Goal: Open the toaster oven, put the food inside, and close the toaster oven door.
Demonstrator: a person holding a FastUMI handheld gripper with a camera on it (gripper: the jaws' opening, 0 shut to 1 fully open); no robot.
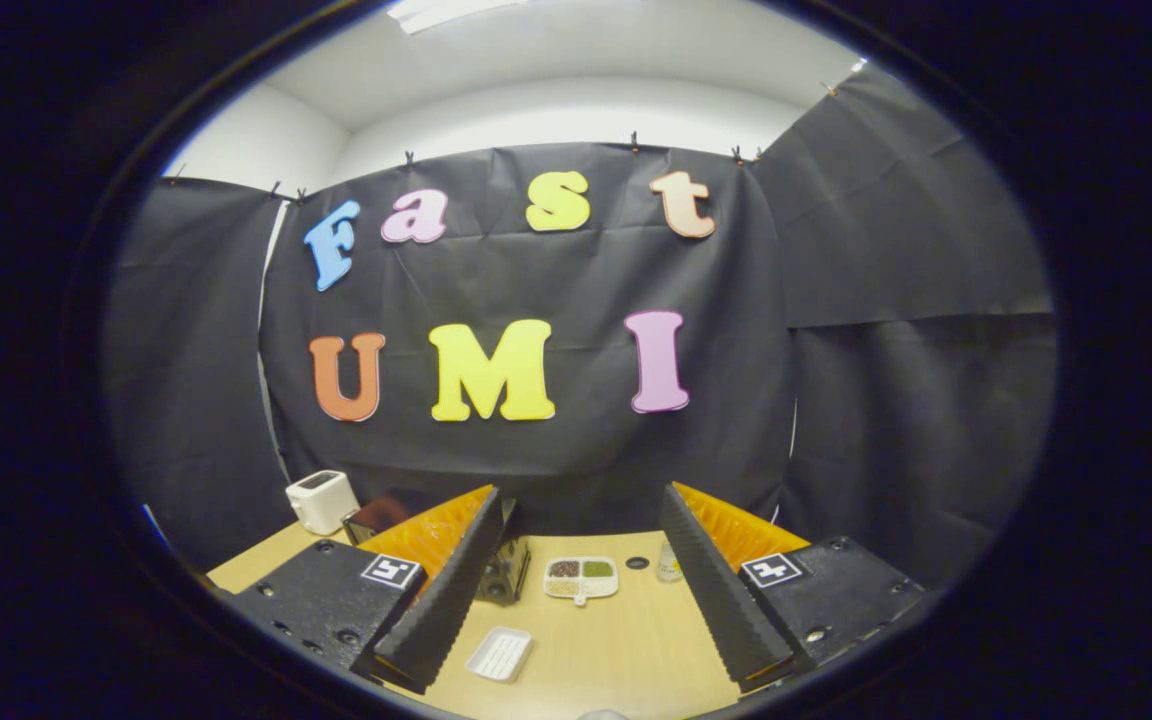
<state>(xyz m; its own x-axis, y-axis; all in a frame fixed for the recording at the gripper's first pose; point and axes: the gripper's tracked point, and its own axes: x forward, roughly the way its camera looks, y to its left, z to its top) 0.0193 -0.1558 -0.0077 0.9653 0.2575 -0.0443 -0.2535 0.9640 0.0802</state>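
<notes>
Far to the left, on the back corner of the wooden bench (626,640), stands a white pop-up toaster (321,500) against the black cloth wall. No brand or writing on it can be read. Just right of it, mostly hidden behind my tool's left finger, is a dark boxy appliance with a reddish glossy top, the toaster oven (501,570); whether its door is open or closed I cannot tell.

My tool (576,590) hangs above the bench with its fingers spread wide, holding nothing. Each finger carries a small square black-and-white marker, not readable as text.

Between the fingers, low on the bench, lies a small white ribbed tray (500,654), tilted slightly. Beyond it sits a white divided dish (581,577) holding the food: dark brown bits in one compartment, green in another, pale in the front one. Right of the dish is a small dark round spot (637,563), then a small clear bottle (669,563) just beside the right finger.
</notes>
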